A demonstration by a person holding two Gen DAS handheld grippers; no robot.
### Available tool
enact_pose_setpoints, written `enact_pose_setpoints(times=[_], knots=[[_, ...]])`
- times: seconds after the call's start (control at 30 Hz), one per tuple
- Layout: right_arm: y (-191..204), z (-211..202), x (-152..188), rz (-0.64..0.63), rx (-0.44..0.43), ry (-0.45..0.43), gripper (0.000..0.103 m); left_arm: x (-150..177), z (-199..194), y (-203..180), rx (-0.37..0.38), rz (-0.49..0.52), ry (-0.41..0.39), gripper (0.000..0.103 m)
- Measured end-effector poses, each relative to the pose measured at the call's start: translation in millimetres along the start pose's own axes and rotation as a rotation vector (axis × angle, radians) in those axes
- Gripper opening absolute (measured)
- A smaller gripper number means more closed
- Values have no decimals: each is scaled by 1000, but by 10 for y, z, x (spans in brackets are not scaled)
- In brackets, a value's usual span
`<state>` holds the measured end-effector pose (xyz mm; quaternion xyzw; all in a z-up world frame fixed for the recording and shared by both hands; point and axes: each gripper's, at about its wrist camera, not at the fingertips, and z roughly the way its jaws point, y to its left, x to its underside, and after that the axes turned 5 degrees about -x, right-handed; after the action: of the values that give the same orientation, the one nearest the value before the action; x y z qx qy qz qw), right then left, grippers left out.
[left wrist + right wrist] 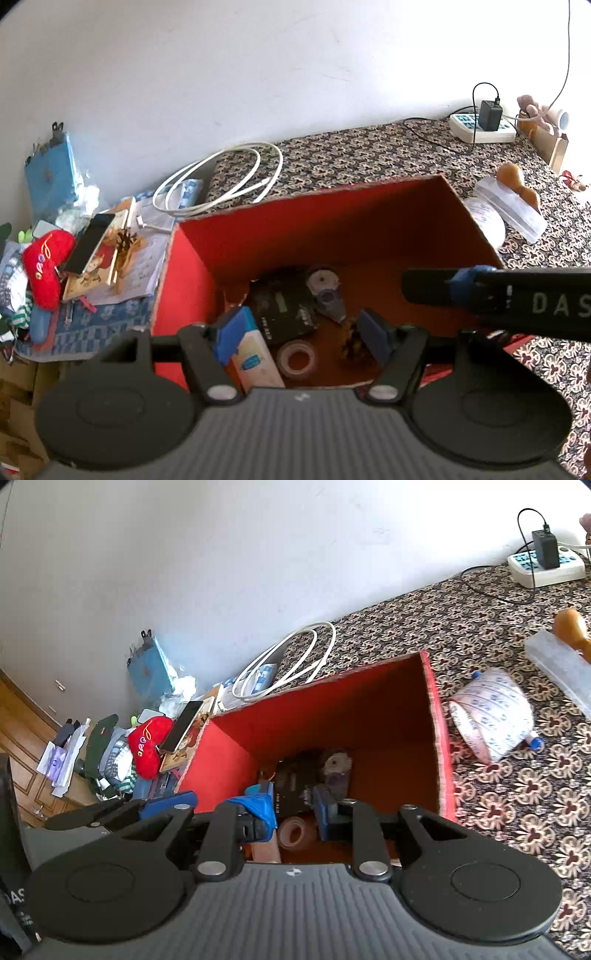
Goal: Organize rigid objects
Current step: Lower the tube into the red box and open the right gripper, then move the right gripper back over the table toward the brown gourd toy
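A lived-in room of a home. Seen here: a table under a flower-patterned cloth (pixel 369 155) against a plain white wall (pixel 258 66); a power strip (pixel 480 127) with a black charger (pixel 490 114) plugged in; a coiled white cable (pixel 221 181); a red cardboard box (pixel 332 221) of odds and ends. Piled at the left, a red heart-shaped cushion (pixel 46 264), a phone (pixel 90 243), books and papers. Beyond, a panelled wooden door (pixel 26 738).

Patterned floral tablecloth (pixel 369 155) carries open red box (pixel 332 206), coiled white cable (pixel 221 177), power strip (pixel 480 129) by the wall, white patterned roll (pixel 491 720), clear plastic case (pixel 513 210) beside the box.
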<state>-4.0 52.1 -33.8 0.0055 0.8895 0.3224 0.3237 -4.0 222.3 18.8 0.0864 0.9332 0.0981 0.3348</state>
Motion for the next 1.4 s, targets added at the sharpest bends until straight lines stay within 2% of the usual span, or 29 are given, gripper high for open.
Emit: enact_pose_setpoints(times=[0.3,0.53,1.23,1.4], knots=[[-305,-312,-18,-21,-13,22,8,0,-164,-369,-21,-15,11,72],[-620,-576,-50,-30,-11,51,8,-34,-272,-799,-32,-29,22,72],[-1516,-1085,-111,0,-4,109,8,-82,-241,-1992,-29,10,84,73],[-1745,-1143,-94,16,24,115,8,-63,-200,-2180,-92,36,77,78]])
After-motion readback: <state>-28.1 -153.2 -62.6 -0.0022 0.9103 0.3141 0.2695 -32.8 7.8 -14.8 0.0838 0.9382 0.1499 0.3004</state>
